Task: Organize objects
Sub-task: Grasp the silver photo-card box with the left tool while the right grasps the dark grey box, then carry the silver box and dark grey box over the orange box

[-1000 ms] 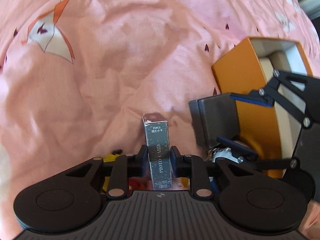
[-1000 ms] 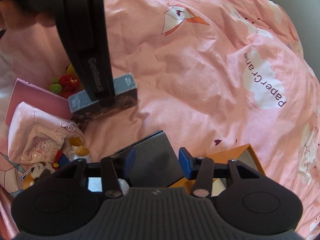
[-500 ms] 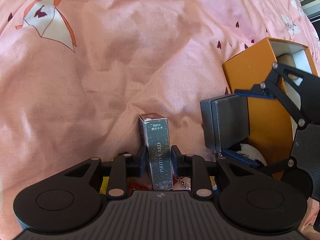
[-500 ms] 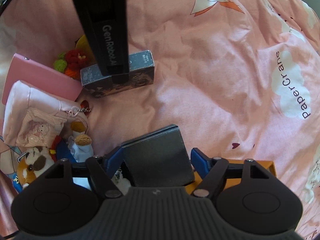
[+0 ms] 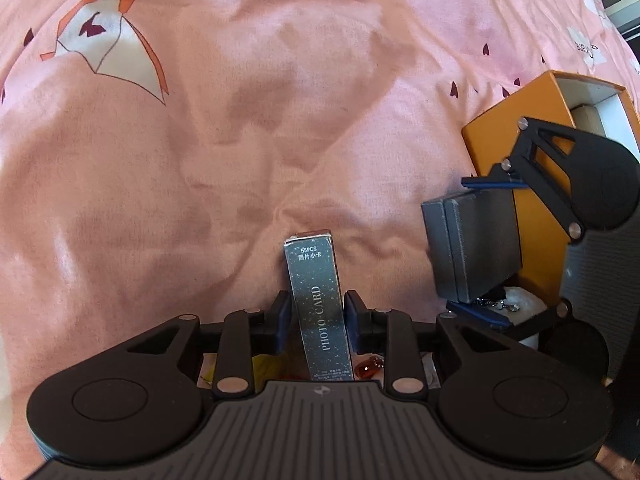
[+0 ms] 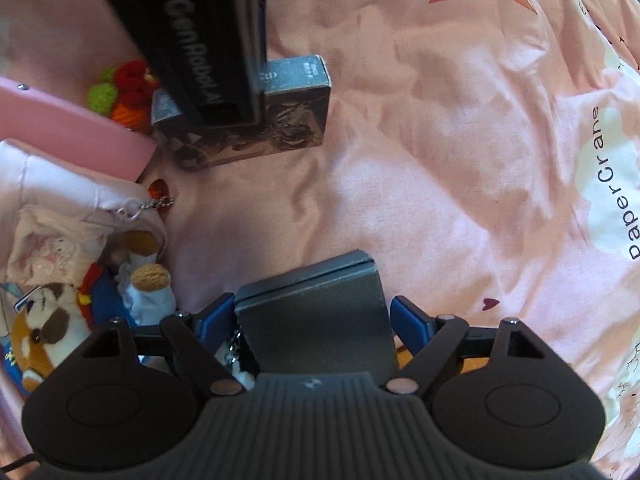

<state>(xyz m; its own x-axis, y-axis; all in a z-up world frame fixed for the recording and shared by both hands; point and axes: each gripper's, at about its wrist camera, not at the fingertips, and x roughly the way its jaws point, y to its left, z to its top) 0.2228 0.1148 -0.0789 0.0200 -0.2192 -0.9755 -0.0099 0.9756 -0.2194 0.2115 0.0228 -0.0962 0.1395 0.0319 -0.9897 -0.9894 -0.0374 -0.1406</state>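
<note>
Both grippers have sunk toward the pink sheet (image 5: 280,128). Left gripper (image 5: 314,314) is opening, card box (image 5: 318,304) between its pads, long axis pointing away. Right gripper (image 6: 312,318) is spreading wide around the grey box (image 6: 316,316), pads clear. Only the right view shows plush toys (image 6: 48,320); the left, the orange box (image 5: 508,128).
</note>
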